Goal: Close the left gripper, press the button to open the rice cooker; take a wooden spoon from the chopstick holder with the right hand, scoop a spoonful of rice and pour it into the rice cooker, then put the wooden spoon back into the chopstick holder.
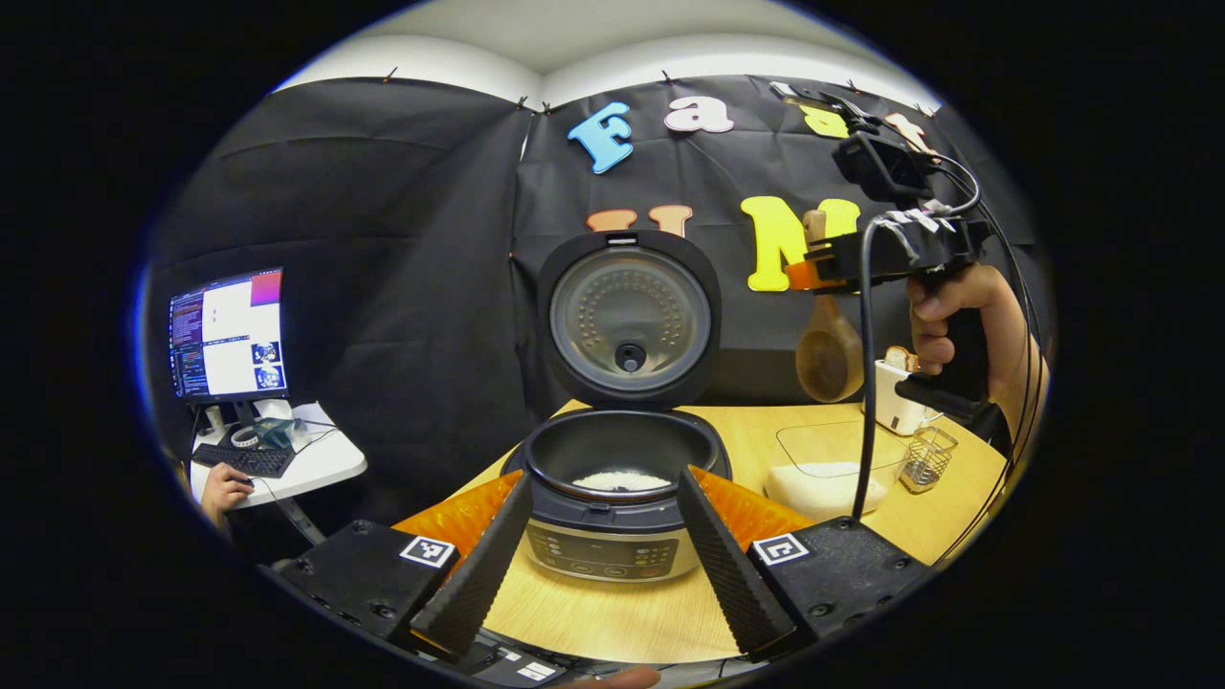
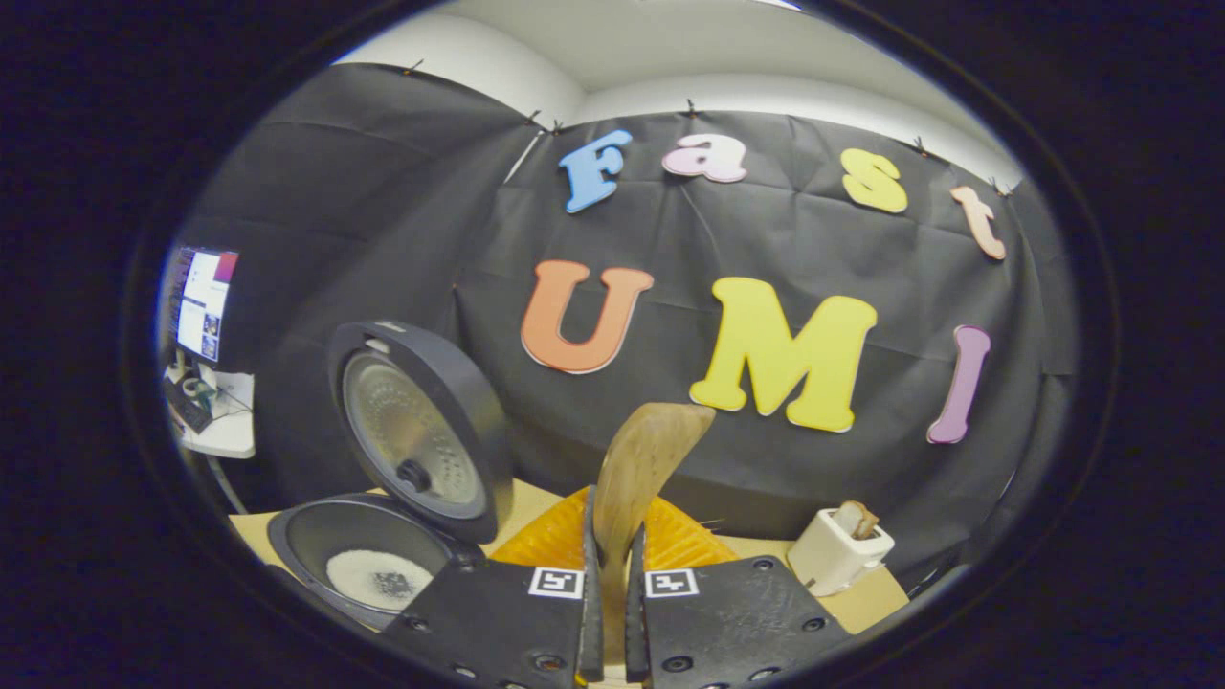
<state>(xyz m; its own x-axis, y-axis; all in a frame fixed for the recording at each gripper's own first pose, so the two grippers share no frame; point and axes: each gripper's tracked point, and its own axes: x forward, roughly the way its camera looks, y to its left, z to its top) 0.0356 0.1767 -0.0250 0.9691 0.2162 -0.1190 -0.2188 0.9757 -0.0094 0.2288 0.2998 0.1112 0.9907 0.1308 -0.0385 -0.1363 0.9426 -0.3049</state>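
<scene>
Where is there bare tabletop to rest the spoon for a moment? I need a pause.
Bare wood lies in front of the black and silver rice cooker, between the left claw's open fingers. It is crowded right of the cooker: a clear rice tray, wire mesh holder and white toaster sit close together.

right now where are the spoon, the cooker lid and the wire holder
spoon (image 2: 639, 469), right gripper view, on its bowl
cooker lid (image 1: 629, 318), left gripper view, on its inner plate
wire holder (image 1: 927, 459), left gripper view, on its mesh wall
</scene>
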